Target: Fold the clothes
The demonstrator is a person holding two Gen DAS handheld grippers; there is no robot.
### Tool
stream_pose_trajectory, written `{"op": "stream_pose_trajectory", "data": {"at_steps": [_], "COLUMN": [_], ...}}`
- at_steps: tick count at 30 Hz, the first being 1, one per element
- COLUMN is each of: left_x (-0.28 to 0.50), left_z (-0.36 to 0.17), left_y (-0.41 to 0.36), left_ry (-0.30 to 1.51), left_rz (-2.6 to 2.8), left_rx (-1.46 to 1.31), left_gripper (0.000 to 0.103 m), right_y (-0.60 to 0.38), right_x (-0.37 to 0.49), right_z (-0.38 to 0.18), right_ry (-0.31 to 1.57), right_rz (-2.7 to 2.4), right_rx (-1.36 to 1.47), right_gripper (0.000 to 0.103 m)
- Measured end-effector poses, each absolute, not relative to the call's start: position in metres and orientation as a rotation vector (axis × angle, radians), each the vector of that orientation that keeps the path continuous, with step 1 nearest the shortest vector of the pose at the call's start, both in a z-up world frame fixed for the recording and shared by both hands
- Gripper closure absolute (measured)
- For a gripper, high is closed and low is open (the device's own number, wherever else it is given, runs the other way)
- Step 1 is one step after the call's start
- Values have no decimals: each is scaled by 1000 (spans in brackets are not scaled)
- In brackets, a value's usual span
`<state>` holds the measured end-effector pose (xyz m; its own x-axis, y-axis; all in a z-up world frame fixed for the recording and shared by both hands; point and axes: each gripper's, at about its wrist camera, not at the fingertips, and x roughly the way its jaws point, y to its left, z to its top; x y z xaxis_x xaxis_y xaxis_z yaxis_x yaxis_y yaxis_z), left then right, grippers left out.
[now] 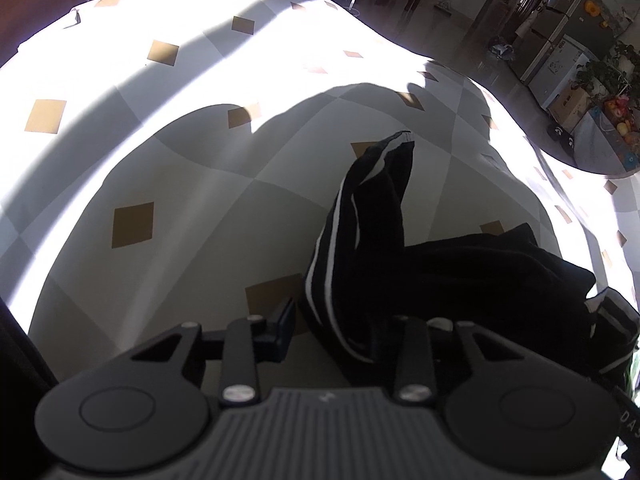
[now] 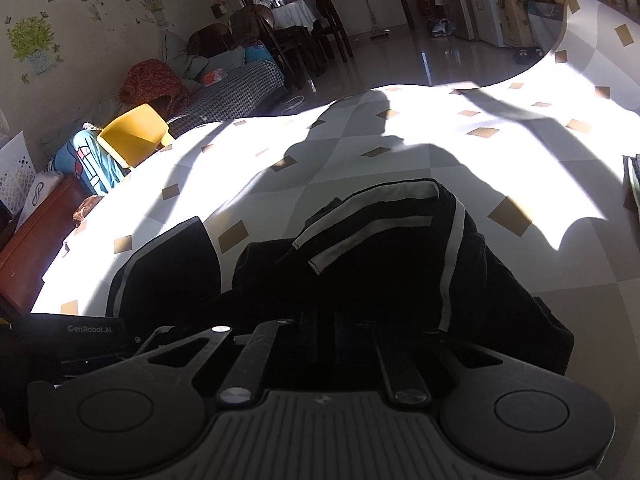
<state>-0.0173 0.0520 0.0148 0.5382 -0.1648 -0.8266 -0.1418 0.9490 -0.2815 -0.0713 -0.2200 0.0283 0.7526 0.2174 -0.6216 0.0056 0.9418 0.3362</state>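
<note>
In the left wrist view, a black garment (image 1: 400, 248) with white stripes lies on a table covered by a cloth (image 1: 160, 160) of white and grey squares with small brown diamonds. One long part of the garment runs up toward the middle of the table, the rest is heaped to the right. The left gripper (image 1: 352, 332) has its jaws drawn in around a fold of the garment; only 1 finger (image 1: 286, 320) is seen clearly, the other is hidden in the black fabric, so whether the pads press I cannot tell.

In the right wrist view, the same garment (image 2: 400, 248) fills the middle, bunched directly in front of the right gripper (image 2: 344, 332). Its jaws are together and the fabric is clamped between them. A yellow chair (image 2: 134, 132) stands behind the table
</note>
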Motion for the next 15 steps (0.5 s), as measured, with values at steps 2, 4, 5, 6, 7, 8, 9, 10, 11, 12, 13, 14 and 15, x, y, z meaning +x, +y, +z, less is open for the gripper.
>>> {"op": "stream_pose_trajectory", "data": {"at_steps": [2,4,5,6,7,8,9,10,11,12,13,14,15], "left_x": [-18,-18,-18,-17,-17,-16,-16,-15,-14,-13,-12,-10,-8], "left_z": [18,21,22,23,24,24,25,26,27,29,31,33,35], "left_y": [55,58,59,61,62,63,64,64,65,65,65,65,64], "left_ry": [998,991,990,991,991,992,992,991,988,983,979,975,971], "left_rz": [-2,8,10,10,10,8,7,7,7,6,6,5,4], "left_rx": [-340,-348,-354,-361,-368,-374,-381,-383,-384,-384,-385,-387,-388], "left_gripper": [71,71,71,71,71,71,71,71,71,71,71,71,71], "right_y": [-224,-226,-227,-229,-230,-231,-233,-234,-235,-236,-236,-237,-237], "right_x": [-73,-75,-76,-77,-77,-78,-77,-77,-76,-75,-75,-74,-72], "right_z": [34,40,42,46,48,51,54,56,59,62,64,67,71], "right_ry": [686,656,644,630,620,612,604,598,591,585,578,570,561], "right_rz": [121,125,129,135,139,140,140,141,141,142,145,149,153], "right_rx": [352,357,361,372,381,390,398,403,408,412,411,410,409], "right_gripper": [95,95,95,95,95,95,95,95,95,95,95,95,95]}}
